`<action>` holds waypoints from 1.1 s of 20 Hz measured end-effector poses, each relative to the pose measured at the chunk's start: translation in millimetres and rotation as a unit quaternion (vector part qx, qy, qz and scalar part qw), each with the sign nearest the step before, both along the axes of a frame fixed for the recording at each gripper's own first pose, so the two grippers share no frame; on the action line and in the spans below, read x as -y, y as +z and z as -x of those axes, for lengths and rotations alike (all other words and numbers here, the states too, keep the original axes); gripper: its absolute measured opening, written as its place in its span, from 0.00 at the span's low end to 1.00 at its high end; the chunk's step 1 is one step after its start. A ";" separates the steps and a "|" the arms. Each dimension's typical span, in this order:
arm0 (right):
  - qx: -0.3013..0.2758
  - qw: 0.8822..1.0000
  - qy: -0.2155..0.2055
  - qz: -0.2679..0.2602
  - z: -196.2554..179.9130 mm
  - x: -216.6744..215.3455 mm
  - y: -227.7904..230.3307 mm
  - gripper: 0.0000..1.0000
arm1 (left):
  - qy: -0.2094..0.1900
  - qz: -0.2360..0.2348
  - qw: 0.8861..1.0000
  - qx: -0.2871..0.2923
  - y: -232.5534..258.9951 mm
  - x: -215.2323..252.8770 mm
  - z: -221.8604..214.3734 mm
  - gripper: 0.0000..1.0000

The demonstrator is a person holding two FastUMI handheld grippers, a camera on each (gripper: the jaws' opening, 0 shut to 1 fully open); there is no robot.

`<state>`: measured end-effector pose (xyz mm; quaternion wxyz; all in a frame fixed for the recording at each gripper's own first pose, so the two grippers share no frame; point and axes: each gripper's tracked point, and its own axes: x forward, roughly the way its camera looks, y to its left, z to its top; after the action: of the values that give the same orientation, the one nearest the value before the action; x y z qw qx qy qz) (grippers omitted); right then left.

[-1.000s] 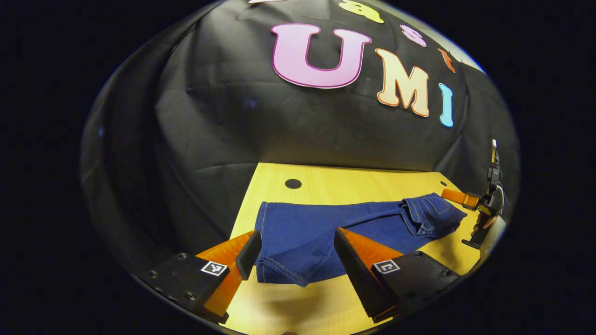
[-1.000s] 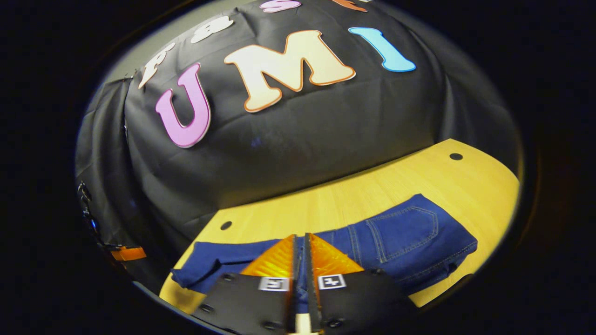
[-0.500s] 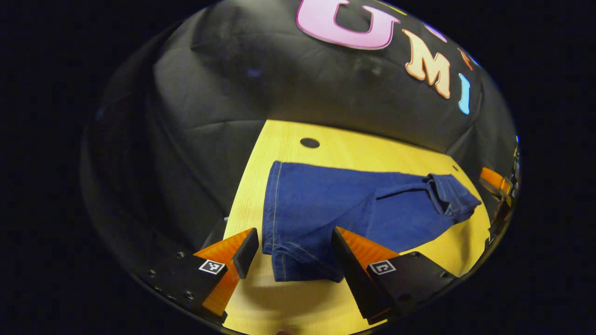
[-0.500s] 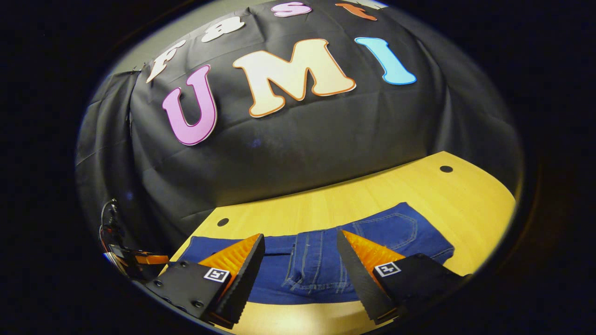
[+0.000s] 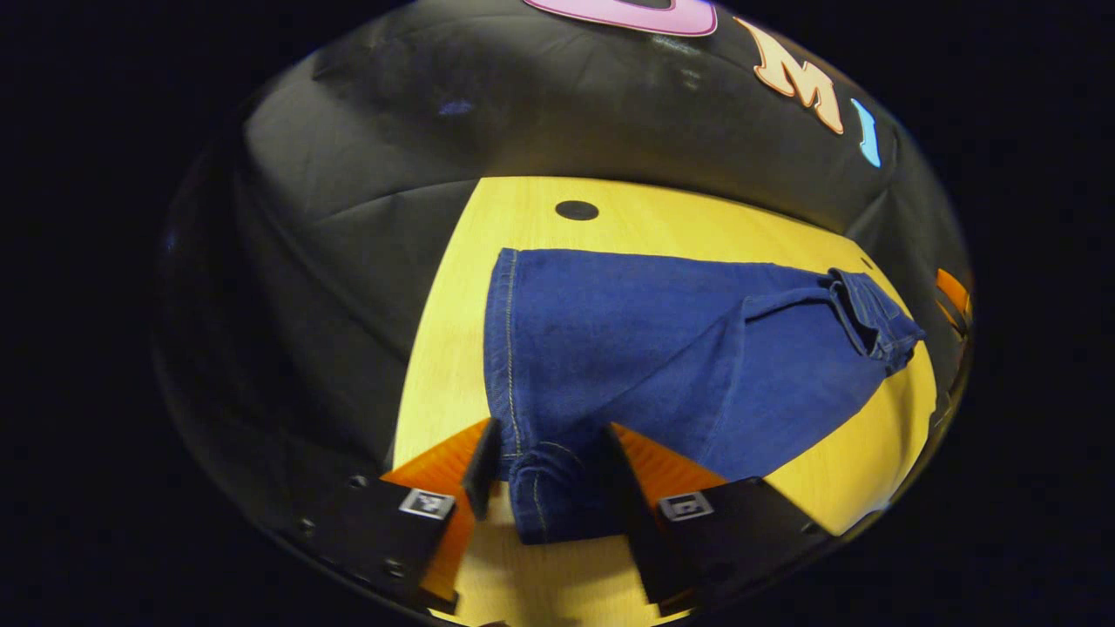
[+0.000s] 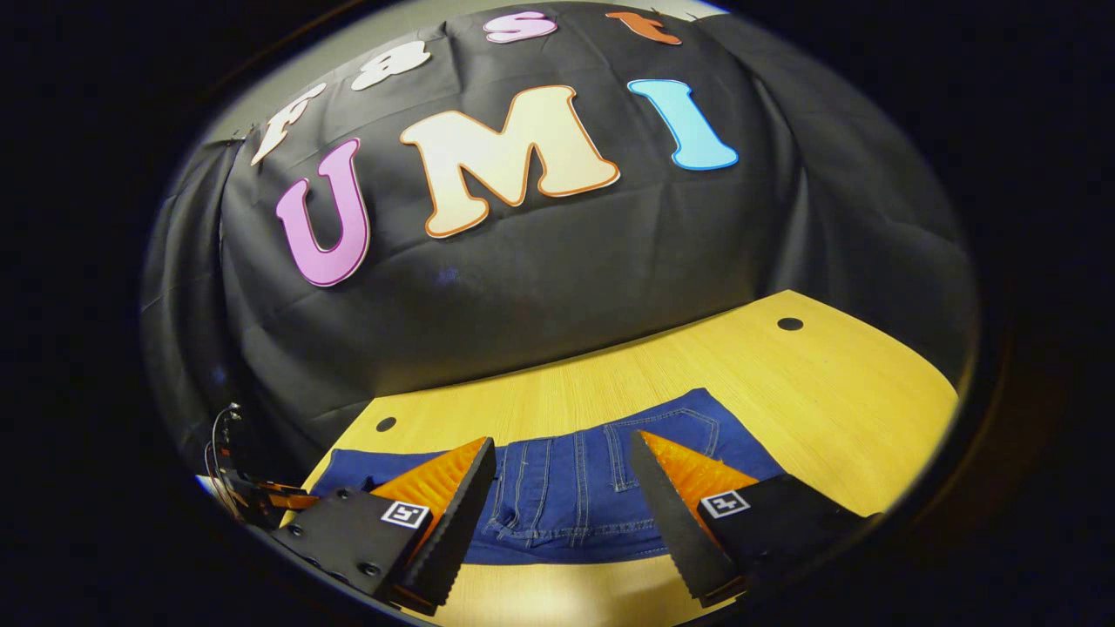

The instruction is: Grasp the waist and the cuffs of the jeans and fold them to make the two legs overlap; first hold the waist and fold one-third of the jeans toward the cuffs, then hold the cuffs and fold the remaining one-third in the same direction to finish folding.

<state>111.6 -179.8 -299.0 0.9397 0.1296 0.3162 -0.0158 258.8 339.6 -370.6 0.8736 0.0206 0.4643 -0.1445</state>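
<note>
Left gripper view: left gripper (image 5: 547, 466) closes around the cuff of the dark blue denim jeans (image 5: 662, 348) on the yellow wooden table (image 5: 440, 366), contact unclear. Right gripper (image 6: 562, 488) hovers wide open above the waist.

jeans (image 5: 662, 348): 1 | table (image 6: 836, 383): 1 | table holes (image 5: 576, 210): 2 | tongs (image 6: 562, 514): 2

A pale wooden table (image 6: 810, 374) with a round hole (image 6: 790, 324) at two o'clock, black cloth wall (image 6: 566, 261) behind.
</note>
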 end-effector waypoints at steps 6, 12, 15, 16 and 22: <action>0.004 1.000 0.017 -0.013 -5.7 9.6 9.2 0.97 | 0.058 0.029 0.998 -0.017 7.1 13.7 0.6 0.00; 0.020 0.998 0.044 -0.026 -6.9 40.4 36.9 0.97 | 0.050 0.033 0.997 0.039 75.1 53.8 4.8 0.00; 0.024 0.998 0.049 -0.036 -3.1 57.3 52.3 0.97 | 0.032 0.042 0.997 0.059 105.7 92.9 10.1 0.00; 0.024 0.998 0.053 -0.035 -0.1 63.1 56.1 0.97 | 0.026 0.043 0.997 0.061 112.8 105.3 13.1 0.00; 0.024 0.997 0.064 -0.022 15.4 104.2 71.2 0.96 | -0.001 0.053 0.995 0.087 148.8 172.3 14.9 0.00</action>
<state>96.2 -284.0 -227.8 0.9429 0.1297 0.3019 0.0543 243.9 167.4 -221.8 0.9103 -0.0128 0.3784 -0.1676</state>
